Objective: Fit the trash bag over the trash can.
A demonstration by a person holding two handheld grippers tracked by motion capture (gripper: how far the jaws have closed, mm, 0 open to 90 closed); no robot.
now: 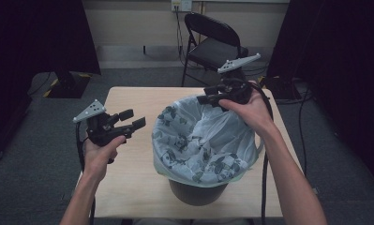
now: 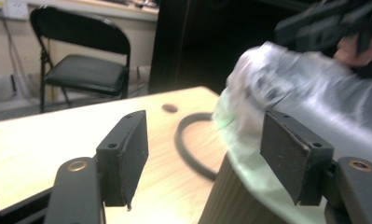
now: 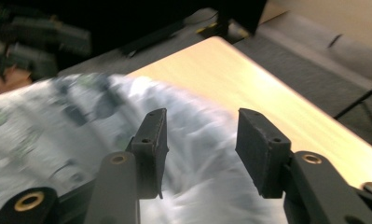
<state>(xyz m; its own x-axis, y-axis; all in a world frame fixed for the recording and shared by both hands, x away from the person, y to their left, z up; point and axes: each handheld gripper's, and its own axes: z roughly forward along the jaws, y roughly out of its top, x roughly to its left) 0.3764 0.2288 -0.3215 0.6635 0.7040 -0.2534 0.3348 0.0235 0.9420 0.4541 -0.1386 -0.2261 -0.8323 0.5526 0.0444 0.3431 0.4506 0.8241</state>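
A black bin stands on the wooden table, lined with a white bag printed with a dark pattern, its edge folded over the rim. My left gripper hovers to the left of the bin, pointing at it, open with nothing between its fingers. In the left gripper view the jaws stand wide apart before the blurred bag. My right gripper is over the bin's far rim. Its jaws stand apart above the bag, and the pads do not press on it.
A black folding chair stands behind the table. A black cable loops on the tabletop near the bin. Dark curtains hang on both sides. Cables trail on the floor at the right.
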